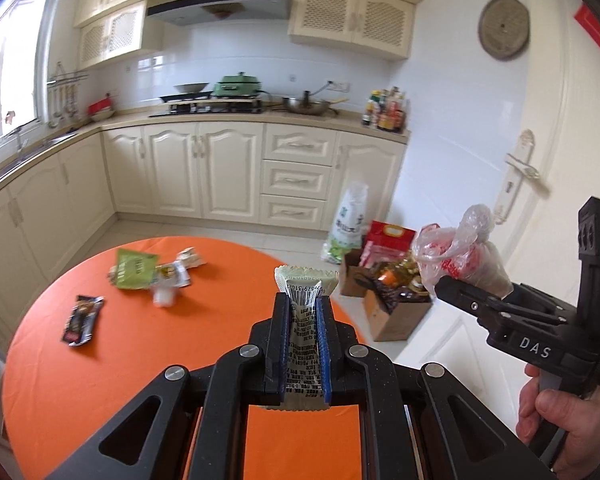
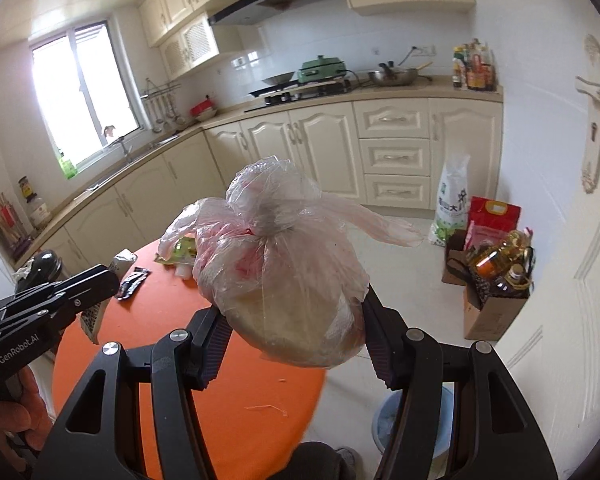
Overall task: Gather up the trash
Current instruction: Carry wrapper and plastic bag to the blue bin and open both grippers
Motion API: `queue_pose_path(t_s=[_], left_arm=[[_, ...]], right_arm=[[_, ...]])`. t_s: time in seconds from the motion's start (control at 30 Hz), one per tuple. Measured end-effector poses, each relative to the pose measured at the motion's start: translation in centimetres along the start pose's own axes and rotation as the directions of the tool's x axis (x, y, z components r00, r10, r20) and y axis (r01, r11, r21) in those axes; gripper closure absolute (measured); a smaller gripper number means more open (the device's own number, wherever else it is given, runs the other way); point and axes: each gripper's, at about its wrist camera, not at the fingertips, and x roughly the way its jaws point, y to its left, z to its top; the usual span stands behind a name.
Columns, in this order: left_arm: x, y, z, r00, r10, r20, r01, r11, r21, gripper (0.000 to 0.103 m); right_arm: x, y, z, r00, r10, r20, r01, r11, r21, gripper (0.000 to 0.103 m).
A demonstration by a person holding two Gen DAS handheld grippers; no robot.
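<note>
- The left gripper [image 1: 304,312] has its fingers pinched almost together on a pale green wrapper [image 1: 306,304]; the flat packet stands upright between the blue pads [image 1: 286,332], its crimped top edge poking above the fingertips.
- The right gripper [image 2: 294,332] has its fingers spread about halfway, clamped on either side of a knotted plastic bag [image 2: 284,276] with a pale round lump inside.
- Both loads hang above the orange round table [image 1: 100,360].
- Still lying on that table: a dark wrapper [image 1: 82,320], a green packet [image 1: 134,268] and small white wrappers [image 1: 180,270] just beside it.
- A blue bin [image 2: 384,420] stands on the floor beside the table, below the right gripper.
</note>
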Motion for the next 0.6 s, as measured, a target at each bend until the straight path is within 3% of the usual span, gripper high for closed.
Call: queue_pose_path(t_s=[0.27, 0.43, 0.6], left_arm=[[6.5, -6.2, 1.7, 0.983, -0.155, -0.098, 0.16, 0.986, 0.047, 0.095], [11.5, -9.4, 1.6, 0.95, -0.234, -0.207, 0.249, 0.967, 0.053, 0.094], [17.7, -12.1, 1.6, 0.908, -0.26, -0.329, 0.293, 0.955, 0.052, 0.094]], right_arm=[[-1.6, -9.0, -1.8, 0.986, -0.166, -0.032, 0.169, 0.98, 0.108, 0.043], [0.5, -13.8, -4.5, 0.967, -0.228, -0.113, 0.245, 0.954, 0.173, 0.043], [3.2, -18.3, -8.0, 0.946, -0.252, -0.204, 0.298, 0.923, 0.242, 0.043]])
